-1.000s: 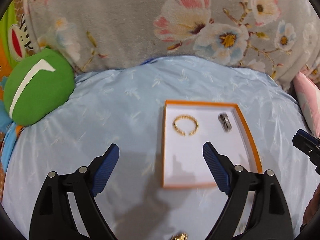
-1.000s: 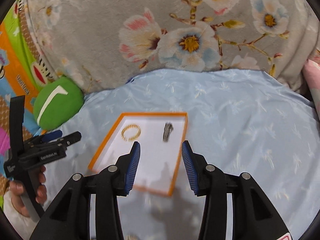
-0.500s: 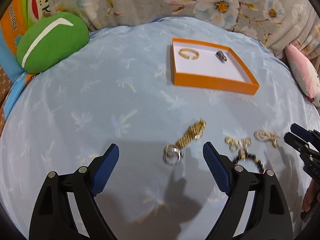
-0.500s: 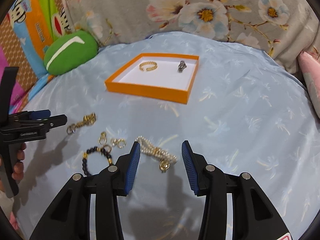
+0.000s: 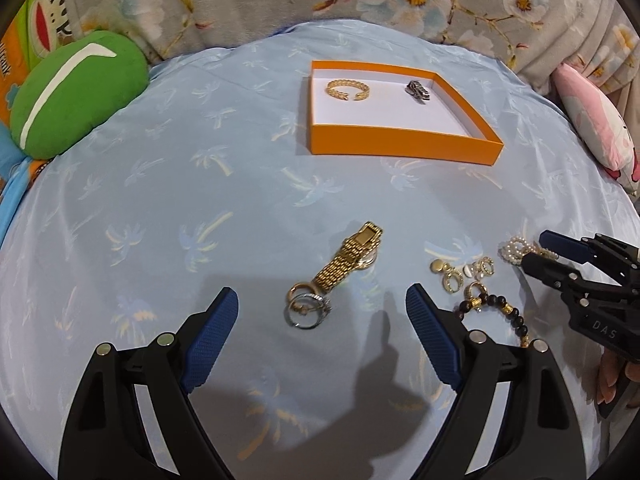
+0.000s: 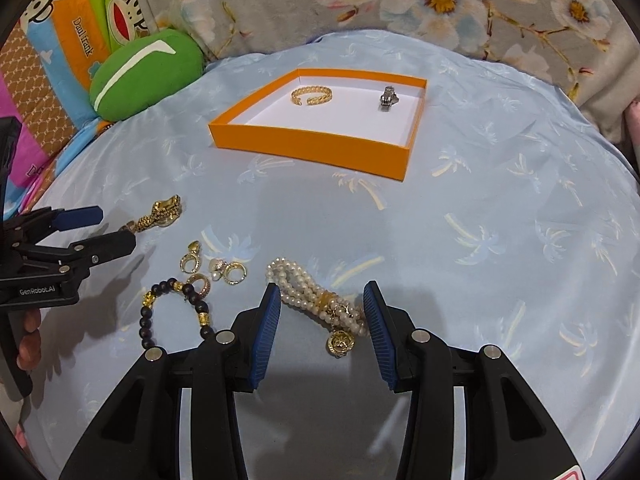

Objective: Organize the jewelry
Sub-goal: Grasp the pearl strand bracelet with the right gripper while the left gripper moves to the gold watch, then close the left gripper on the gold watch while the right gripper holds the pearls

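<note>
A pale blue sheet (image 5: 248, 184) printed with palm trees covers the bed. Out ahead of both grippers sits an orange tray (image 5: 400, 146) directly on the sheet. Just ahead of the left gripper lies a gold watch (image 5: 350, 258) with a couple of rings (image 5: 306, 306) at its near end. Ahead of the right one lies a pearl bracelet (image 6: 320, 300); to its left are small gold earrings (image 6: 218, 268) and a dark bead bracelet (image 6: 176, 308). A green cushion (image 5: 72, 96) rests at the far left edge.
</note>
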### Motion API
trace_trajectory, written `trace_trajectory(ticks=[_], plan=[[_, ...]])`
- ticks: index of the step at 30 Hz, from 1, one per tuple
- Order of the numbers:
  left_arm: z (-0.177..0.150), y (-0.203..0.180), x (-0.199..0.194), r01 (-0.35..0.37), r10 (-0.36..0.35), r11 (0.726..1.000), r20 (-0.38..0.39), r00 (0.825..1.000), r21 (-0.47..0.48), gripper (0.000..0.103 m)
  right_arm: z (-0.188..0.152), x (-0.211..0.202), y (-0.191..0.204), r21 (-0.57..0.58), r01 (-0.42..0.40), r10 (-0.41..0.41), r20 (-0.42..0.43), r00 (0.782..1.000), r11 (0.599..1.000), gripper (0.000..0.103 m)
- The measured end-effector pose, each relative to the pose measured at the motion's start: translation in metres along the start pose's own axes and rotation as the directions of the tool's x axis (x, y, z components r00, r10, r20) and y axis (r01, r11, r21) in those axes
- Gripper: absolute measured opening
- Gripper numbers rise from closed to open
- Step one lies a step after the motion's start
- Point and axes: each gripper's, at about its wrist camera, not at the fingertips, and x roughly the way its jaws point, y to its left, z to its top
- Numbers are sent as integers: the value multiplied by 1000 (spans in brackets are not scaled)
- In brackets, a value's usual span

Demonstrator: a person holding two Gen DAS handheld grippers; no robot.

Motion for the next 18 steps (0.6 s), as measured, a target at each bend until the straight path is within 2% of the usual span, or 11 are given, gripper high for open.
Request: trace_trajectory(ticks=[2,4,6,9,10,15,17,18], plan=[[3,-3,4,6,-6,1000,-2,1000,16,83,0,0,-2,8,-4,4,-4,1000,1000,42],[7,-6,10,12,-12,999,-10,1000,34,83,-1,0,-2,9,11,-11,-8,1000,1000,34],[11,-7,18,30,-29,999,-19,999,45,83,-2,-2,-4,19,15,-15,-10,1000,1000,16],[16,-10,26,47,-45,997,-32,998,53,81,-7,-4,-9,57,0,0,0,1000,998,15],[18,-11,29,46,-44,997,-34,998,59,76,-8,-5,-10,64,-2,2,3,1000,998,15],[21,-19,33,27,-25,996,-20,999,84,62,-10,-7,-15,109,-24,23,12,1000,994,14],[21,-22,32,28,-27,996,-15,1000,85,52,-10,-7,-16,121,-29,27,15,1000,992,14],[21,-23,31,32,-31,996,-12,999,84,43,-10,-8,-16,124,-29,27,16,999,992,14]])
